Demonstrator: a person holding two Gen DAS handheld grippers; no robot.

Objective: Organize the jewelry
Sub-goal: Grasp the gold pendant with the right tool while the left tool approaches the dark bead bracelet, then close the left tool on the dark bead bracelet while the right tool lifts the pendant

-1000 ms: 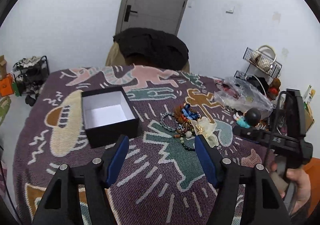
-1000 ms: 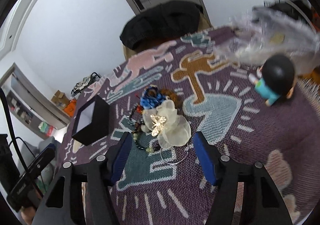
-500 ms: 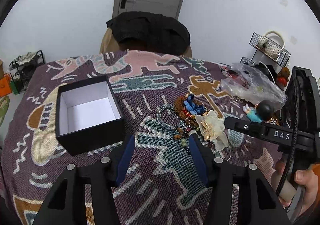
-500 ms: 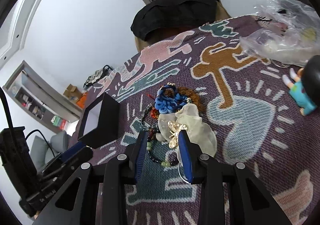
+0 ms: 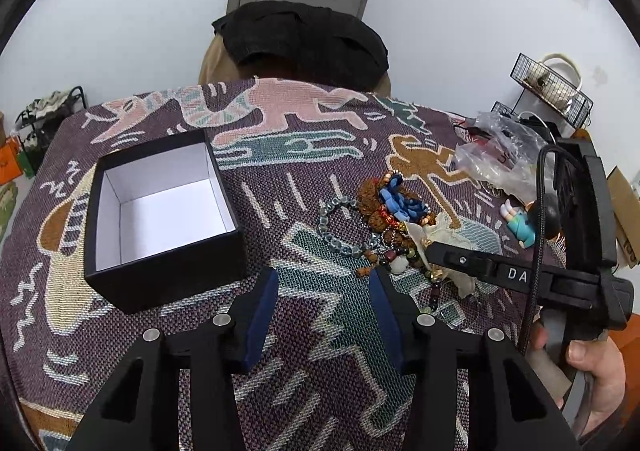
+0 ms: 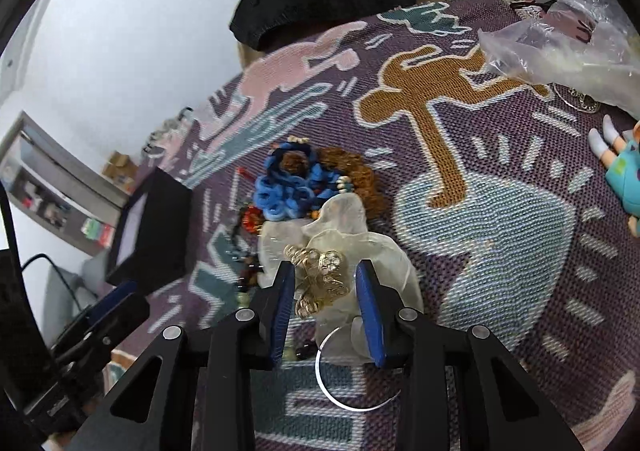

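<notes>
Blue-padded, the left gripper (image 5: 324, 291) hovers parted over the woven blanket (image 5: 304, 351), between the black box (image 5: 160, 211) at left and the jewelry pile (image 5: 392, 227) at right. From the right wrist, the right gripper (image 6: 326, 291) reaches low, its pads straddling the cream fabric flower's (image 6: 344, 231) gold ornament (image 6: 320, 275), not visibly clamped.
</notes>
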